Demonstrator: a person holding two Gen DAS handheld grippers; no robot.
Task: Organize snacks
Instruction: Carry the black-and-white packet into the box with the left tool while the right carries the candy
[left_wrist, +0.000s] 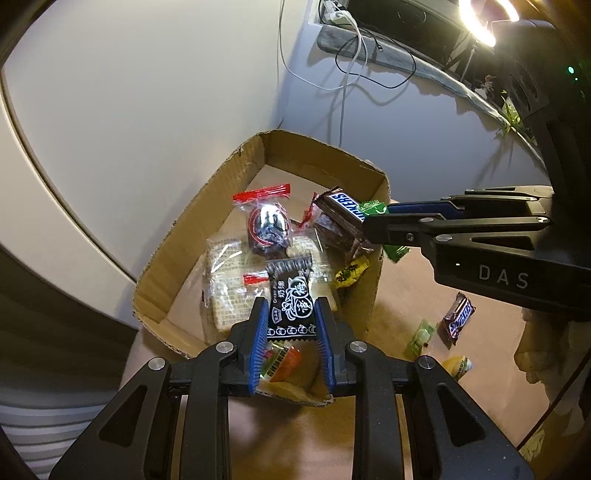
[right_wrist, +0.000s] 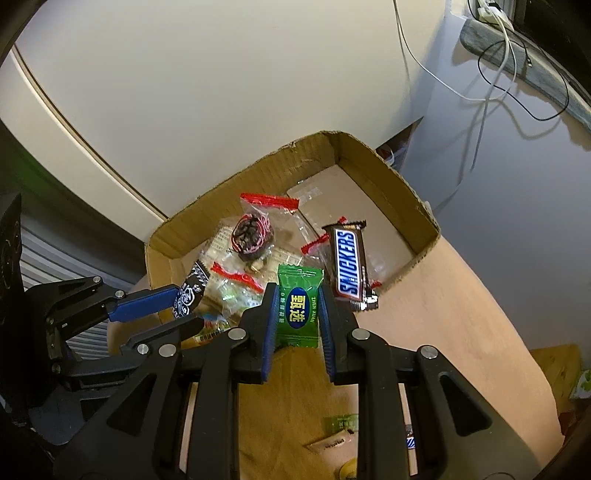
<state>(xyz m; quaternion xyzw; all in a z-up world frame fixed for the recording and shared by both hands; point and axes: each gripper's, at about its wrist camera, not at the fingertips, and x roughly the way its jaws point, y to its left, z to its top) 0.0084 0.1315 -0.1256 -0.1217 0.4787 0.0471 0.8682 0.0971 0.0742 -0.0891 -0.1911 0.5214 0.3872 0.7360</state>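
Above the near end of the cardboard box (left_wrist: 207, 236), the left gripper (left_wrist: 291, 332) is pinching a black sachet (left_wrist: 291, 306) between its blue pads, while the right gripper (right_wrist: 297, 317) is clamping a green candy packet (right_wrist: 299, 308) the same way; both are pointing steeply down over the box's near wall. To do this step well, I judge each gripper should be carrying its packet fully past the rim before parting its jaws, so that nothing is catching on the cardboard edge; the green packet is hanging just short of that rim. Just beyond the right gripper's tips a Snickers bar (right_wrist: 349, 262) is lying tilted on clear wrapped snacks; ahead of both, the far half of the box floor is lying bare, offering open room. Beside the box, toward the right gripper's side, a second Snickers bar (left_wrist: 458, 317) and small sweets are waiting on the table (left_wrist: 406, 295).
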